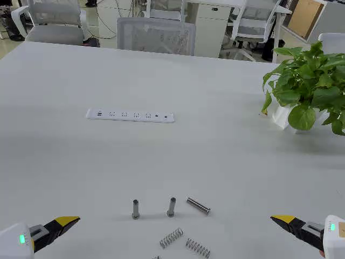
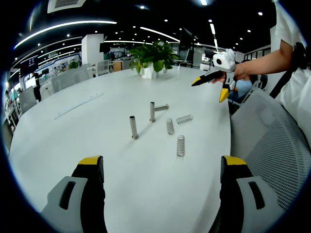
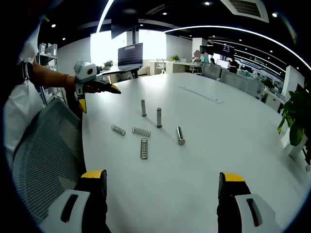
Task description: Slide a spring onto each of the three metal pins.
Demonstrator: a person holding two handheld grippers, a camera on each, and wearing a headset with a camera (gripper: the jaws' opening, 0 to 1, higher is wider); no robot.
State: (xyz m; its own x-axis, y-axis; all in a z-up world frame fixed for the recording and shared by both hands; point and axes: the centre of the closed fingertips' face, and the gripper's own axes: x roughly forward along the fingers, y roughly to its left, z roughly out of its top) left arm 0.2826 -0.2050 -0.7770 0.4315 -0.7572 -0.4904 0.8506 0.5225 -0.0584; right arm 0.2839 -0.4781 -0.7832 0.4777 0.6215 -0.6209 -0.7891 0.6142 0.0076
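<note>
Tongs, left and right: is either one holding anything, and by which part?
Nothing held. Left tongs and right tongs are open and empty; springs and pins rest on the table.

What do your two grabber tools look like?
The left gripper and right gripper match: rounded white bodies, each with a small green light, and grey-and-black jaws ending in pointed yellow tips. The person wears a white top.

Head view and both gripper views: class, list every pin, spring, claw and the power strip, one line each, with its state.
First pin: upright, bare.
Second pin: upright, bare.
Third pin: lying on its side, bare.
First spring: lying loose, on no pin.
Second spring: lying loose, on no pin.
Third spring: lying loose, on no pin.
Left claw: open, empty.
Right claw: open, empty.
Power strip: nothing plugged in.
</note>
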